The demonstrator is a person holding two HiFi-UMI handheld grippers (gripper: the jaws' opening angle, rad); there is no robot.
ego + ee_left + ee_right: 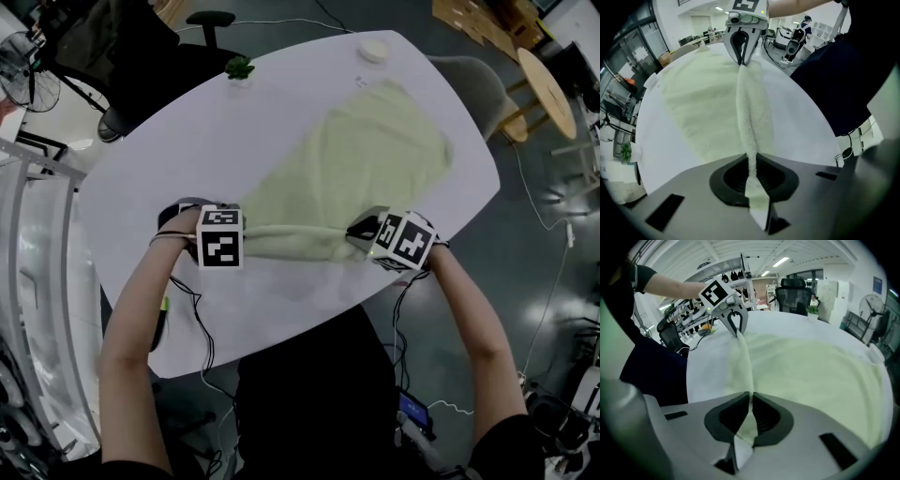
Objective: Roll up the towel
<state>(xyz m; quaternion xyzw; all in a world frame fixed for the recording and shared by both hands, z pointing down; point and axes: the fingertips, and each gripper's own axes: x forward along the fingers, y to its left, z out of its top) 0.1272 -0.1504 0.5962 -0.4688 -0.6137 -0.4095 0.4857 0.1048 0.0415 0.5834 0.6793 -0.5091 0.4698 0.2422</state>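
Note:
A pale green towel (361,155) lies spread on the white oval table (141,187), with its near edge folded into a thick band. My left gripper (225,240) is shut on the left end of that band and my right gripper (380,236) is shut on the right end. In the left gripper view the jaws (751,161) pinch the folded edge of the towel (750,112), which runs straight across to the right gripper (741,47). In the right gripper view the jaws (751,397) clamp the towel (815,371), and the left gripper (734,324) holds the far end.
A small potted plant (239,67) and a round white object (373,51) stand at the table's far edge, beyond the towel. Black cables (202,323) trail over the near left of the table. An office chair (211,23) and a round wooden table (548,89) stand behind.

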